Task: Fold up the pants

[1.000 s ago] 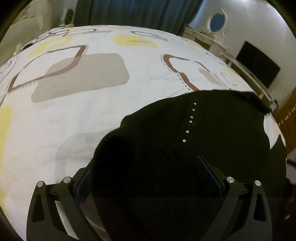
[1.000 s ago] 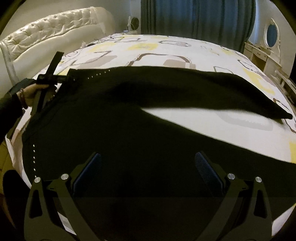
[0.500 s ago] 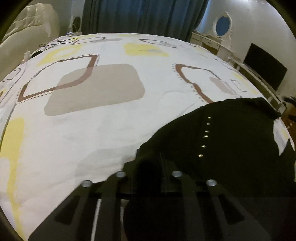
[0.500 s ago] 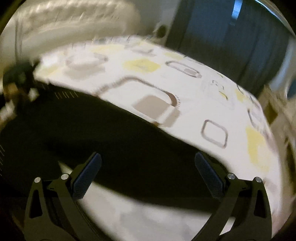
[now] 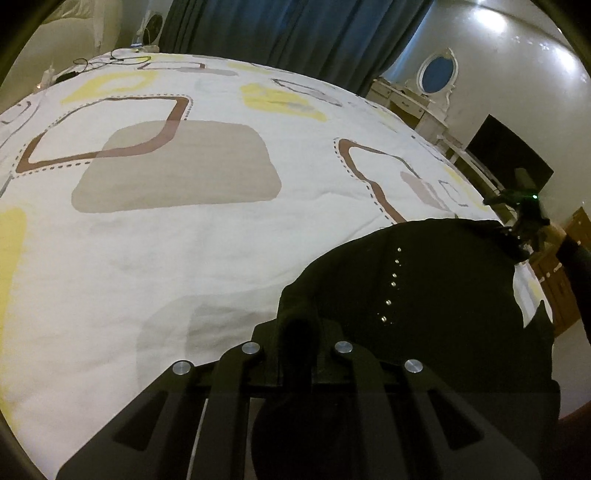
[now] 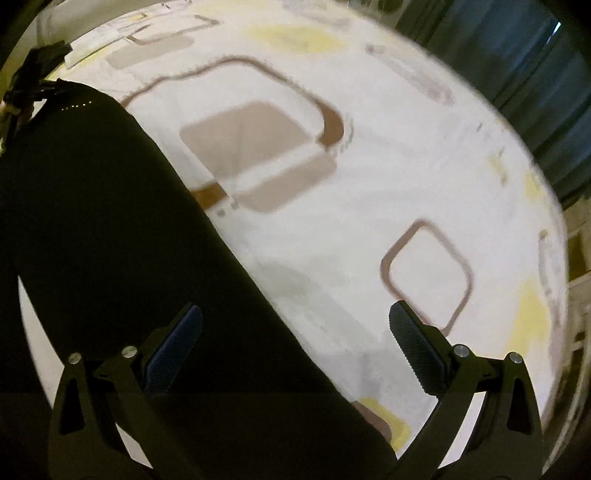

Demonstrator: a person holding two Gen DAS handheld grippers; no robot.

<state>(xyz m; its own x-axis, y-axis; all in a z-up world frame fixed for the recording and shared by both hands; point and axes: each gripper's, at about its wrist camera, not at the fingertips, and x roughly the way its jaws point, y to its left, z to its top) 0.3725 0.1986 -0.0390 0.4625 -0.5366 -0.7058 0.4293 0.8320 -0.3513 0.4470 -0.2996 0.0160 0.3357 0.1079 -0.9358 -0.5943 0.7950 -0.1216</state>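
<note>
Black pants [image 5: 424, 314] with a row of small studs lie on a white patterned bed sheet [image 5: 184, 240]. My left gripper [image 5: 297, 332] is shut on a bunched corner of the pants at their near left edge. In the right wrist view one pant leg [image 6: 110, 221] runs from upper left down to the bottom centre. My right gripper [image 6: 295, 310] hangs open above that leg's edge; its left pad is over black cloth and its right pad over the sheet [image 6: 369, 184]. Nothing is pinched between them. The left gripper [image 6: 37, 85] shows small at the far end.
A dark blue curtain [image 5: 295, 33] hangs behind the bed. A white dresser with an oval mirror [image 5: 437, 70] and a black screen [image 5: 506, 155] stand along the right side. Cables [image 5: 85, 66] lie at the bed's far left corner. A person's sleeve [image 5: 578, 266] shows at right.
My left gripper has shut on the corner of the pants. The right gripper, still open, has swept sideways along the pant leg and rolled, so the bed now looks tilted.
</note>
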